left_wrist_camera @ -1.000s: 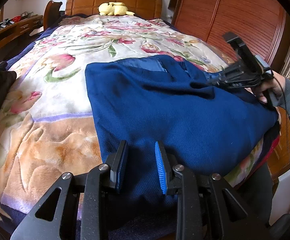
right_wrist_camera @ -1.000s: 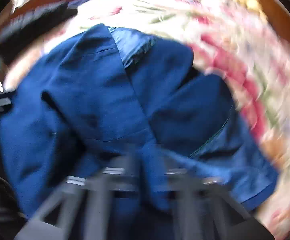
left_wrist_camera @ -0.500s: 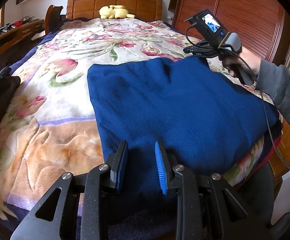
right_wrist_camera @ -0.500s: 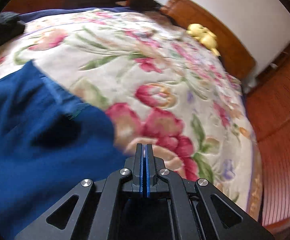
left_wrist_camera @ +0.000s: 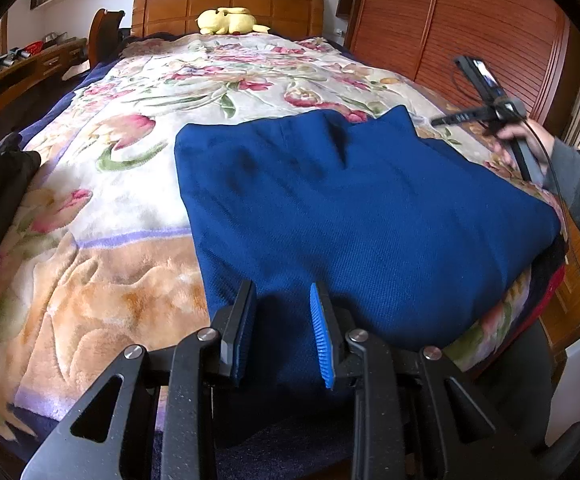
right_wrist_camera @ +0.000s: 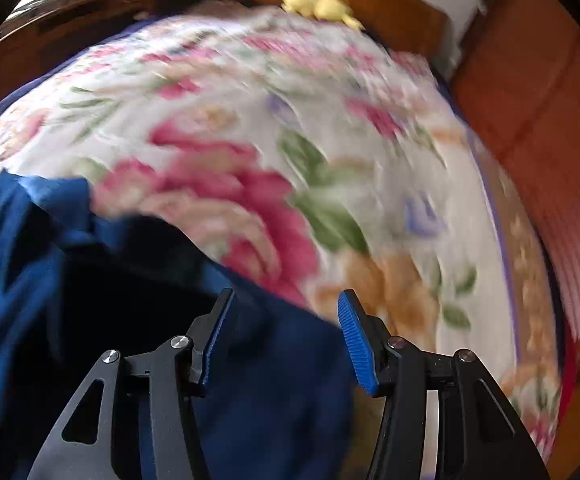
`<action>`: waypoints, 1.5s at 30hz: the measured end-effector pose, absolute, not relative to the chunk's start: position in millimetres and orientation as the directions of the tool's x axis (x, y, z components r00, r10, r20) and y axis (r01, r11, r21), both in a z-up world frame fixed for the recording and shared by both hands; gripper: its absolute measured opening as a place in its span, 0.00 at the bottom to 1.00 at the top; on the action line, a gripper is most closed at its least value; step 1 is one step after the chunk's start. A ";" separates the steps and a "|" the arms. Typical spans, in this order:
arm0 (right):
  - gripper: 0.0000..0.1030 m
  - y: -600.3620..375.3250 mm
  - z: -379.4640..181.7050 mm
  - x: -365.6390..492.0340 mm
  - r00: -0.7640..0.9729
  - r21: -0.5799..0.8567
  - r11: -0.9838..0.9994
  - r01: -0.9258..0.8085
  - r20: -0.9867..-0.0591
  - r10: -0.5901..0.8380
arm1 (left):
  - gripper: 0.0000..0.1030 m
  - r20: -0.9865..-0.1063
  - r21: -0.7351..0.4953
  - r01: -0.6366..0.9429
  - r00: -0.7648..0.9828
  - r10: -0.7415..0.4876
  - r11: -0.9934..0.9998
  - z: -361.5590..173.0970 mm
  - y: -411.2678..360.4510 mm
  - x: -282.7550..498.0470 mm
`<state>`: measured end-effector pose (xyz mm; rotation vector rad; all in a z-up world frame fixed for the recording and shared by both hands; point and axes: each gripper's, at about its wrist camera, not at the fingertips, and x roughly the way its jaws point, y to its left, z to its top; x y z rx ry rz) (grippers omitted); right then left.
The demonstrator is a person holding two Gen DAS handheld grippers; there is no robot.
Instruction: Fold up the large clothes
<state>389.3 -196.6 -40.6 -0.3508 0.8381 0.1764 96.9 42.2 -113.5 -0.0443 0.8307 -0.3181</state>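
We see the blue garment [left_wrist_camera: 354,216] folded on the bed [left_wrist_camera: 101,216]; left gripper [left_wrist_camera: 281,332] pinches its near edge, right gripper [right_wrist_camera: 285,340] jaws have just spread, empty. We fear tugging that edge undoes the fold

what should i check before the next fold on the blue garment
1. Blue garment lies on the floral blanket: ok.
2. Top surface smooth: not ok, a crease at the far edge.
3. Left hand-held gripper gripping the near edge: cannot tell, the cloth sits between its fingers.
4. Right hand-held gripper free: ok, its jaws have just been opening and nothing is pinched.
5. Right gripper's view sharp: not ok, blurred.
6. Yellow plush toy away from the garment: ok.
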 end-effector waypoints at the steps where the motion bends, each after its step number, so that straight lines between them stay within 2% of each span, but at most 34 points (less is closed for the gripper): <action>1: 0.52 -207.4 -46.6 390.5 0.642 -0.222 0.937 -0.271 -0.767 0.004 | 0.28 -0.719 -0.160 0.258 0.630 -0.292 0.953 -113.3 42.4 96.6; 4: 0.52 -228.9 -64.5 400.0 0.582 -0.171 0.956 -0.238 -0.813 0.000 | 0.28 -0.724 -0.156 0.257 0.627 -0.287 0.954 -113.9 42.4 97.4; 7: 0.52 -245.6 -85.5 415.8 0.487 -0.038 0.971 -0.236 -0.870 0.084 | 0.28 -0.728 -0.146 0.256 0.626 -0.279 0.956 -113.9 40.6 97.7; 10: 0.51 -258.0 -95.6 426.7 0.467 0.043 0.975 -0.218 -0.872 0.143 | 0.28 -0.730 -0.141 0.256 0.625 -0.275 0.956 -114.3 39.4 97.7; 11: 0.42 -259.1 -95.2 428.3 0.474 0.059 0.973 -0.222 -0.866 0.161 | 0.28 -0.731 -0.141 0.256 0.625 -0.275 0.956 -114.5 39.4 97.6; 12: 0.22 -257.7 -94.1 427.5 0.483 0.059 0.971 -0.230 -0.860 0.166 | 0.28 -0.731 -0.142 0.256 0.624 -0.276 0.956 -114.8 39.3 97.8; 13: 0.10 -255.4 -91.7 426.0 0.498 0.034 0.971 -0.235 -0.854 0.150 | 0.28 -0.732 -0.144 0.256 0.623 -0.277 0.956 -115.0 39.4 98.0; 14: 0.03 -253.1 -89.3 420.1 0.518 -0.002 0.971 -0.238 -0.846 0.125 | 0.28 -0.732 -0.147 0.256 0.622 -0.279 0.955 -115.2 39.8 98.4; 17: 0.01 -256.7 -71.8 409.8 0.637 -0.097 0.977 -0.192 -0.769 0.049 | 0.28 -0.733 -0.168 0.253 0.614 -0.293 0.953 -116.7 42.1 99.5; 19: 0.01 -270.7 -60.8 408.5 0.689 -0.123 0.987 -0.099 -0.725 -0.021 | 0.28 -0.729 -0.189 0.252 0.612 -0.307 0.949 -116.2 44.8 99.9; 25: 0.01 -282.7 -58.6 406.3 0.689 -0.064 0.992 -0.109 -0.724 0.029 | 0.28 -0.729 -0.204 0.252 0.606 -0.318 0.946 -109.8 50.2 94.1; 28: 0.07 -280.4 -48.4 387.0 0.700 -0.090 0.989 -0.114 -0.714 0.016 | 0.28 -0.734 -0.184 0.260 0.606 -0.308 0.948 -105.9 51.4 84.6; 31: 0.26 -267.6 -33.5 351.2 0.723 -0.130 0.980 -0.149 -0.691 0.018 | 0.28 -0.734 -0.174 0.258 0.609 -0.300 0.950 -101.4 54.1 74.7; 32: 0.36 -261.1 -29.5 336.1 0.728 -0.130 0.976 -0.176 -0.685 0.040 | 0.29 -0.735 -0.167 0.258 0.610 -0.295 0.952 -100.5 54.3 72.4; 33: 0.43 -256.0 -27.9 323.3 0.728 -0.120 0.970 -0.210 -0.682 0.073 | 0.29 -0.737 -0.157 0.258 0.612 -0.287 0.953 -99.8 54.5 69.9; 35: 0.47 -242.0 -25.7 294.3 0.721 -0.112 0.957 -0.269 -0.682 0.123 | 0.29 -0.742 -0.146 0.254 0.612 -0.276 0.956 -99.9 55.5 66.9; 45: 0.48 -168.9 -39.8 158.7 0.642 -0.026 0.851 -0.525 -0.668 0.376 | 0.29 -0.762 -0.130 0.232 0.598 -0.247 0.964 -100.3 57.4 55.5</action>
